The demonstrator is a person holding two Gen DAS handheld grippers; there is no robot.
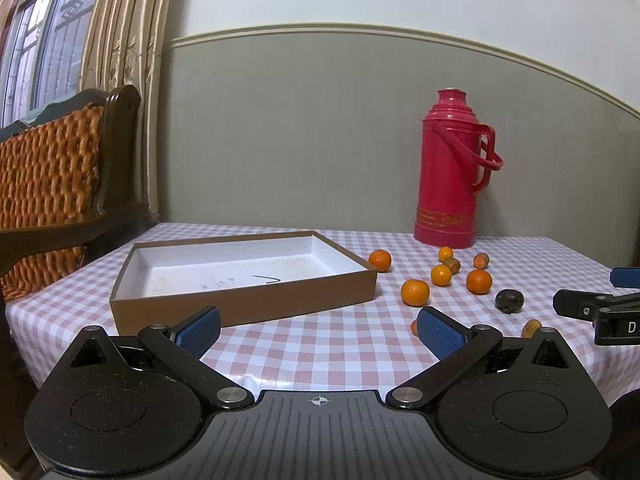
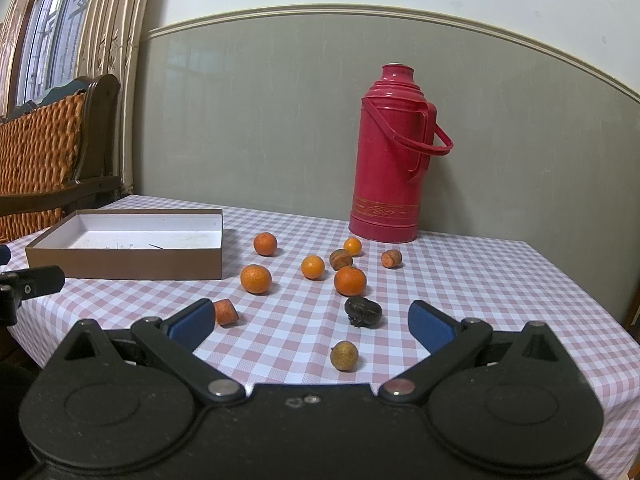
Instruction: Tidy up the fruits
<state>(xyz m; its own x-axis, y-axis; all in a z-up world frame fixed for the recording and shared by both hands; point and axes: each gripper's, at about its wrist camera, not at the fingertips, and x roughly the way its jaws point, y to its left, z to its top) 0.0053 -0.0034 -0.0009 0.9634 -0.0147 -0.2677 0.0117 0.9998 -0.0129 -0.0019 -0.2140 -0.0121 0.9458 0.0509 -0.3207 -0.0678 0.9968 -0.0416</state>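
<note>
A shallow brown box (image 1: 244,300) with a white inside stands empty on the checked table; it also shows in the right wrist view (image 2: 124,266). Several small oranges lie to its right, such as one orange (image 1: 415,292) and another orange (image 2: 350,281). A dark shrivelled fruit (image 2: 363,311), a yellowish round fruit (image 2: 343,355) and an orange chunk (image 2: 226,312) lie nearer. My left gripper (image 1: 318,330) is open and empty, in front of the box. My right gripper (image 2: 312,324) is open and empty, just short of the yellowish fruit.
A tall red thermos (image 2: 394,156) stands at the back by the wall, also in the left wrist view (image 1: 450,172). A wicker-backed wooden chair (image 1: 52,184) stands left of the table. The table's right edge (image 2: 600,320) falls away.
</note>
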